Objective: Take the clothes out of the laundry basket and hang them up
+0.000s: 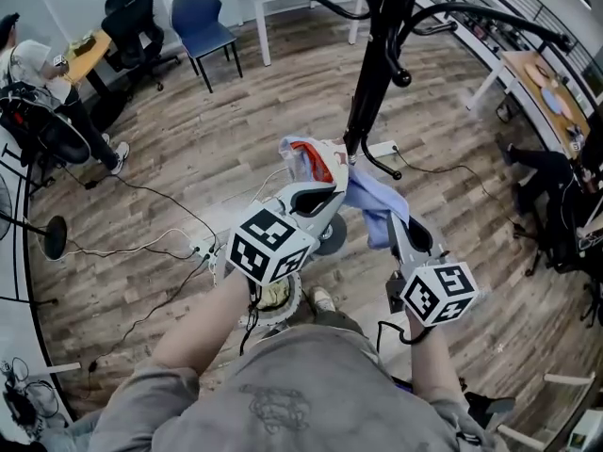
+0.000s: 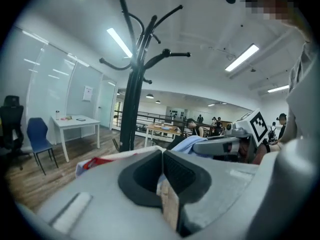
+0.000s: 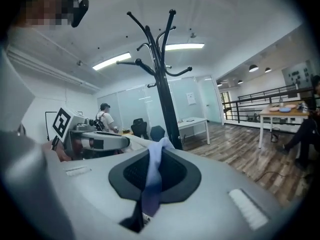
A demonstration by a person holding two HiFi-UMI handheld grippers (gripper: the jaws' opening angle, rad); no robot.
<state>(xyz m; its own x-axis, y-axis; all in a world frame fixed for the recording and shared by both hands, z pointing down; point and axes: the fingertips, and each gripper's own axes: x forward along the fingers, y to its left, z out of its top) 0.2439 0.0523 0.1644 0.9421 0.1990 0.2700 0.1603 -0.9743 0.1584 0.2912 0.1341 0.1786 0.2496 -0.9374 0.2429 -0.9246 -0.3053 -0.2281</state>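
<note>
Left gripper [image 2: 162,156], right gripper [image 3: 151,160] on limp blue cloth [image 1: 369,201]

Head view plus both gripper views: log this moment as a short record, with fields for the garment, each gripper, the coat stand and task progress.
garment: light blue with a white and red part, held up in the air
left gripper: jaws shut on the garment's white and red end
right gripper: jaws shut on a light blue fold of the garment
coat stand: black, upright, just beyond both grippers
progress: garment not yet hung on the coat stand
</note>
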